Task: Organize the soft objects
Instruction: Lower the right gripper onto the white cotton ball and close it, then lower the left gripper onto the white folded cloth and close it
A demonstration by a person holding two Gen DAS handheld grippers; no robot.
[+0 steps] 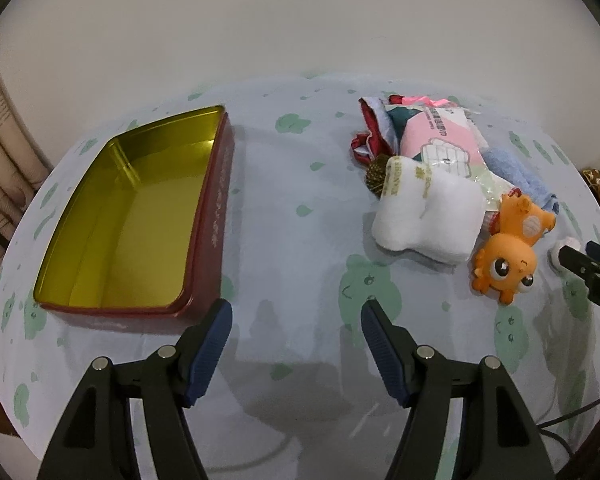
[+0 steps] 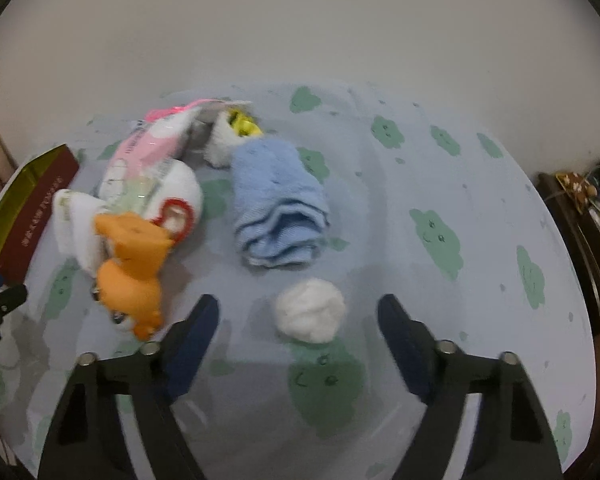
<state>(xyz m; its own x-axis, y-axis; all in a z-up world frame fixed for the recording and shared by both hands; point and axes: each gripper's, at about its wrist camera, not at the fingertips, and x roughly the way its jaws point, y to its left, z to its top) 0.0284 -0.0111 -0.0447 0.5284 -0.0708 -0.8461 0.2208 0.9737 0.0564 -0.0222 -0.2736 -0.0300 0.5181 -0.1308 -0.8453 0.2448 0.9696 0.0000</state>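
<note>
Cloud-printed cloth covers the desk, where the right tongs (image 2: 298,308), spread wide and empty, frame the cotton ball (image 2: 310,309) near the blue towel (image 2: 278,204); close gently, centred, while the left tongs (image 1: 296,316) gape idle.

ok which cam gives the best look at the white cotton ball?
Right wrist. The white cotton ball sits whole and unobstructed just ahead of the open right gripper. In the left wrist view it is only a sliver at the far right, partly hidden behind the right gripper's tip.
</note>
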